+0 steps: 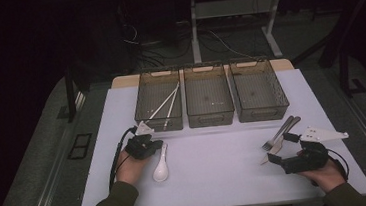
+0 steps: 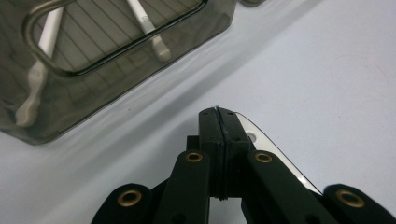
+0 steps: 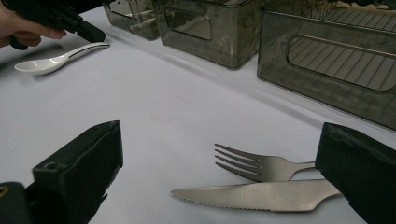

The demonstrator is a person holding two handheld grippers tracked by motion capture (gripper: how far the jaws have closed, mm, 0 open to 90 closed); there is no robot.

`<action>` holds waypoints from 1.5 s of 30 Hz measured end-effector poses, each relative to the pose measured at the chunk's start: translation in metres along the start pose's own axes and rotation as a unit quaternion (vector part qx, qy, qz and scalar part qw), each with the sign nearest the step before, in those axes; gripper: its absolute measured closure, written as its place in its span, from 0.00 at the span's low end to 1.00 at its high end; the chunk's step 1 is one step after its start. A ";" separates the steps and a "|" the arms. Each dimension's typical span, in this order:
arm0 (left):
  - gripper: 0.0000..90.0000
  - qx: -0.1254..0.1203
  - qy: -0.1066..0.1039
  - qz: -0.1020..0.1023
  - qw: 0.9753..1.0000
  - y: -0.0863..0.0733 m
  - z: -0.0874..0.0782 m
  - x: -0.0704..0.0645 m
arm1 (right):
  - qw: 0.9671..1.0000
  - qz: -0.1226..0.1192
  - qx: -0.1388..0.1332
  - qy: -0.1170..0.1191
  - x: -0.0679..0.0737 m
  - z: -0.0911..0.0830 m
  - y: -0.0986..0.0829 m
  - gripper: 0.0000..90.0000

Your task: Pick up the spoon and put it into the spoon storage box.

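Observation:
A white spoon (image 1: 160, 169) lies on the white tabletop (image 1: 217, 175) at the front left. My left gripper (image 1: 160, 145) is shut on the tip of its handle (image 2: 254, 136). In the right gripper view the left gripper (image 3: 95, 35) pinches the handle's end, and the spoon (image 3: 46, 63) has its bowl toward the person's hand. A metal fork (image 3: 261, 165) and a serrated knife (image 3: 252, 195) lie side by side at the front right. My right gripper (image 3: 219, 135) stands open with one jaw on each side of them. From above, the right gripper (image 1: 280, 148) sits just in front of the fork (image 1: 278, 135).
Three dark see-through bins stand in a row at the back: the left bin (image 1: 159, 124), the middle bin (image 1: 211, 116) and the right bin (image 1: 262, 112). Long white utensils (image 2: 144, 23) lie in the left bin. Bare tabletop stretches between the two grippers.

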State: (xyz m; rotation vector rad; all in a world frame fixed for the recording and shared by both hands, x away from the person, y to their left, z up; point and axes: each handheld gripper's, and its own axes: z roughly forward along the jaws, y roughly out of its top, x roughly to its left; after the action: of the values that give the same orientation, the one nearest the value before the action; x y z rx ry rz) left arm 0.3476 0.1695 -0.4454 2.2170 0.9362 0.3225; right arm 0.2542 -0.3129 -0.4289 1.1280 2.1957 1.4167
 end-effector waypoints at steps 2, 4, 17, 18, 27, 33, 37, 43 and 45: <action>0.99 0.001 -0.002 0.002 1.000 0.001 0.001 -0.002 | 1.000 0.000 0.000 0.000 0.000 0.000 0.000 0.01; 0.99 0.004 -0.008 0.004 1.000 0.002 0.001 -0.004 | 1.000 0.000 0.000 0.000 0.000 0.000 0.000 0.01; 0.99 0.002 -0.053 0.041 0.998 0.012 0.006 -0.022 | 1.000 0.000 0.001 -0.001 0.000 0.000 0.000 0.01; 0.99 0.005 -0.056 0.038 0.998 0.012 0.006 -0.025 | 1.000 0.000 0.001 -0.001 0.000 0.000 0.000 0.01; 0.99 0.012 -0.081 0.066 0.994 0.016 0.009 -0.036 | 1.000 0.000 0.000 -0.001 0.000 0.000 0.000 0.01; 0.99 0.020 -0.099 0.081 0.992 0.019 0.010 -0.045 | 1.000 0.000 0.001 0.000 0.000 0.000 0.000 0.01; 0.99 0.020 -0.114 0.097 0.989 0.021 0.011 -0.051 | 1.000 0.000 0.000 0.000 0.000 0.000 0.000 0.01; 0.99 0.019 -0.142 0.104 0.984 0.023 0.009 -0.059 | 1.000 0.000 0.000 0.000 0.000 -0.001 0.000 0.01; 0.99 0.020 -0.146 0.111 0.983 0.023 0.009 -0.061 | 1.000 0.001 0.000 0.000 0.000 -0.001 0.000 0.01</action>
State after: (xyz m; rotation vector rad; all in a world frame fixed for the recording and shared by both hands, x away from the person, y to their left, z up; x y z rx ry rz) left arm 0.3210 0.1106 -0.4335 2.3311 0.5437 0.0749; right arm 0.2540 -0.3135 -0.4288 1.1297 2.1941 1.4174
